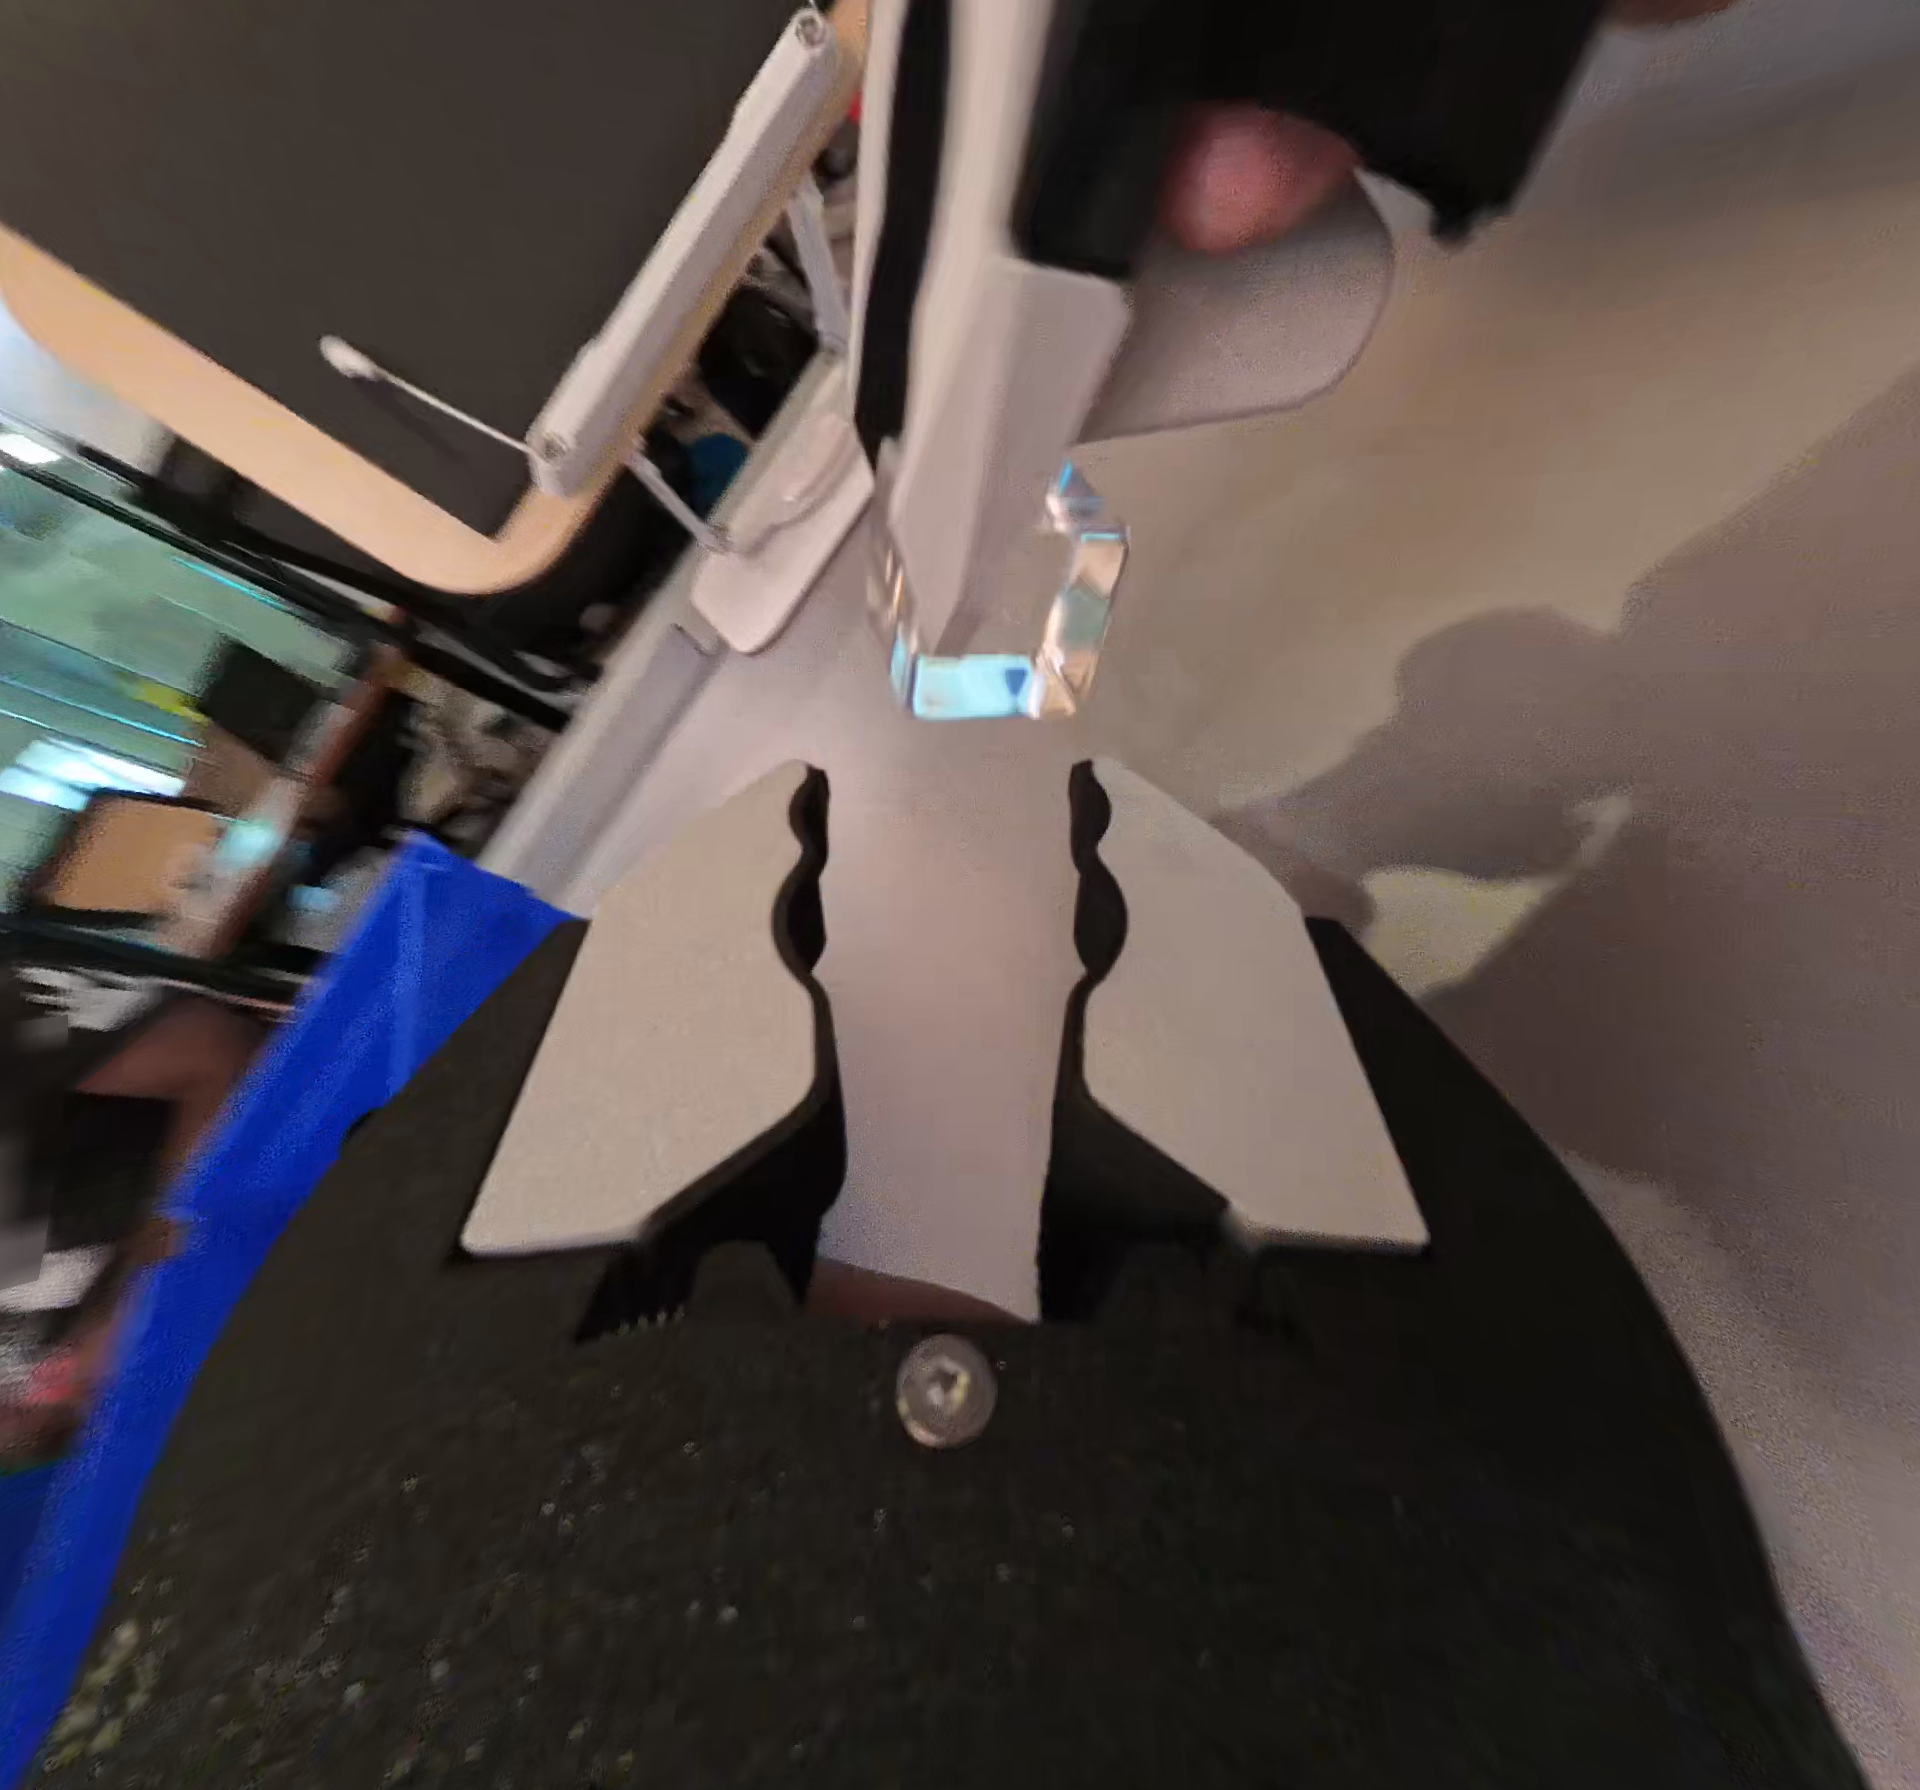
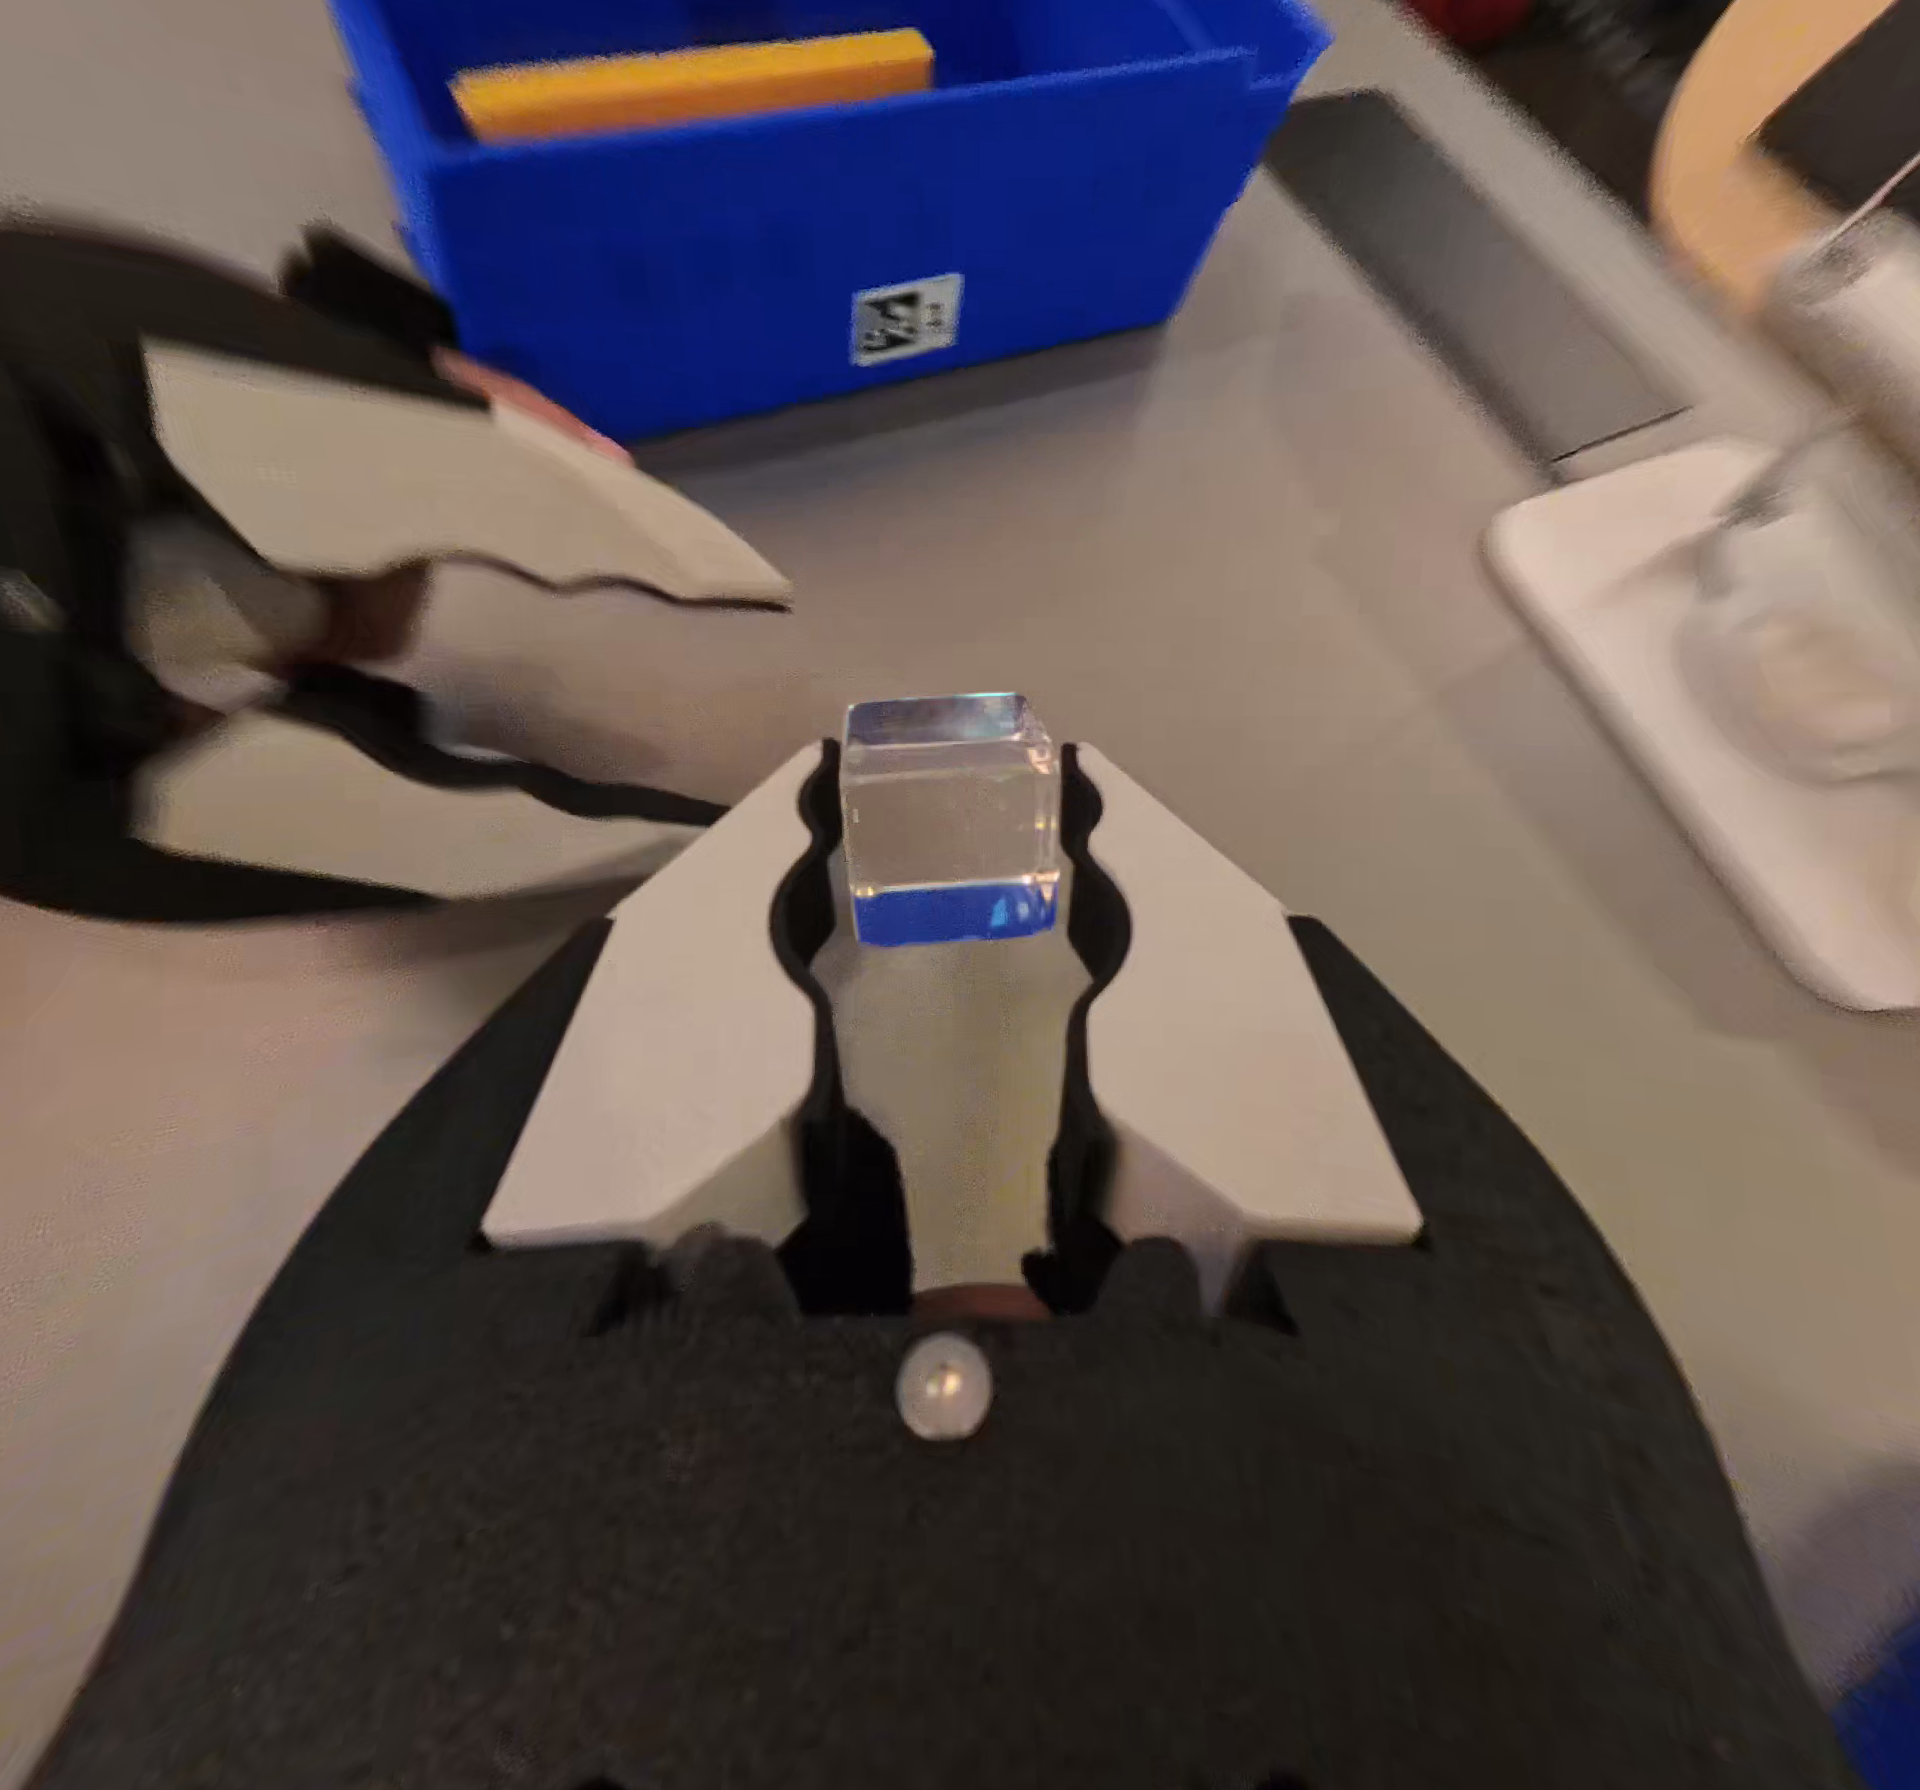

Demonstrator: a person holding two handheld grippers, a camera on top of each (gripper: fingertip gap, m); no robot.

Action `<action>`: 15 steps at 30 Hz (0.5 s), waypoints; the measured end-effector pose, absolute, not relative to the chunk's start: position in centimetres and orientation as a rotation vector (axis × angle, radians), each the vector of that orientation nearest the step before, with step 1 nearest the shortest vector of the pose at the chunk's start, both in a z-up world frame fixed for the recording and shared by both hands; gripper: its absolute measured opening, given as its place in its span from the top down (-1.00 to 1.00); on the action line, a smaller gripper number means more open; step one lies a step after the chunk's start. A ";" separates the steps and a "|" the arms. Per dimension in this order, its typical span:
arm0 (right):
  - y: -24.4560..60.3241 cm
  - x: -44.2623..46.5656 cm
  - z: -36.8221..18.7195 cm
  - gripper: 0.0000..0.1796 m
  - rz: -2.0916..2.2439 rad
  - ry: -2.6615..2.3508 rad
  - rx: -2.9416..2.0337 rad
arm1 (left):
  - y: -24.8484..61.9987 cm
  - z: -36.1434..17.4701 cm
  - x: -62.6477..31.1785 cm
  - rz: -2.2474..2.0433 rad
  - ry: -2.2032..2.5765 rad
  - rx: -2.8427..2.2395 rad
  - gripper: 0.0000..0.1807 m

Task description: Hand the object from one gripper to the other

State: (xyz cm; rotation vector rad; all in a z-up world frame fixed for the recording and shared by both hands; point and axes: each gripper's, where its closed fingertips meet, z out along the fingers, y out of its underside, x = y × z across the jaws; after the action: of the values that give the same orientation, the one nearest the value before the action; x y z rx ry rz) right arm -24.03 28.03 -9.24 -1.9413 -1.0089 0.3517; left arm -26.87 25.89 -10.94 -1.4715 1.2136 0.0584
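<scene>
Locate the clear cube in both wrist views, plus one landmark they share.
Left wrist view: clear cube sits above centre, held by the right gripper reaching down from the top, just beyond the open left gripper.
Right wrist view: the cube is at centre, between that gripper's own fingers.
Shared landmark: blue bin, left edge there; top centre in the right view.

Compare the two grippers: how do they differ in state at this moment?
The right gripper is shut on the clear cube; the left gripper is open and holds nothing. The cube sits between the right gripper's fingertips, just ahead of the left gripper's tips and apart from them. Both have white fingers on black bodies.
</scene>
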 end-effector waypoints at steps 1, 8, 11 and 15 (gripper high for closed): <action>28.4 -23.6 -9.1 0.54 0.224 -1.063 -1.873 | 25.8 -11.0 -26.9 -0.057 1.178 -1.537 0.51; 27.2 -25.2 -8.3 0.54 -0.346 -1.362 -1.401 | 25.7 -9.0 -27.1 -0.912 0.846 -1.812 0.39; 26.7 -26.3 -8.5 0.53 -0.476 -1.405 -1.297 | 25.4 -8.5 -27.1 -0.993 0.832 -1.799 0.39; 25.7 -27.8 -8.6 0.53 -0.553 -1.446 -1.204 | 25.2 -8.7 -26.6 -0.938 0.870 -1.791 0.41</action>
State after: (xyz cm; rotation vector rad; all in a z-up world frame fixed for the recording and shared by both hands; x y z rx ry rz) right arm -27.79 25.67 -8.64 -1.2042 -1.4458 -0.5534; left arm -26.64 25.20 -8.69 -1.7909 0.8695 -0.9380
